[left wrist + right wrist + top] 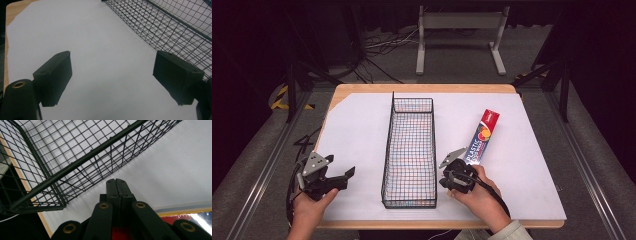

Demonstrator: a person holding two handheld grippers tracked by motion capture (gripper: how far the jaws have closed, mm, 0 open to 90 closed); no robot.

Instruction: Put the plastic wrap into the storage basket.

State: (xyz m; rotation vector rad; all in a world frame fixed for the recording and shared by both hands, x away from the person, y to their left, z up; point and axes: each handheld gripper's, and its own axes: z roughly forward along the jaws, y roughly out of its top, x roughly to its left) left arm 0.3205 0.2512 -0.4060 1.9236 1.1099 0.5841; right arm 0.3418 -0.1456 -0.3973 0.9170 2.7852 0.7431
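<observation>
A long black wire basket [433,150] stands on the middle of the white sheet [357,130], with nothing in it. To its right lies a plastic wrap box [482,137], slanted, its near end by my right hand. My left gripper [341,166] hovers left of the basket's near end. In the left gripper view it [112,55] is open wide over bare sheet, with the basket [175,27] at upper right. My right gripper [451,175] sits between the basket and the box. Its jaws [115,181] are shut with nothing between them, the basket [82,157] lies ahead, and the box [185,210] is at lower right.
The sheet covers a wooden table [422,89] whose edges show at the back and front. A grey metal stand [459,30] and cables lie on the floor behind it. Open sheet stretches left of the basket and right of the box.
</observation>
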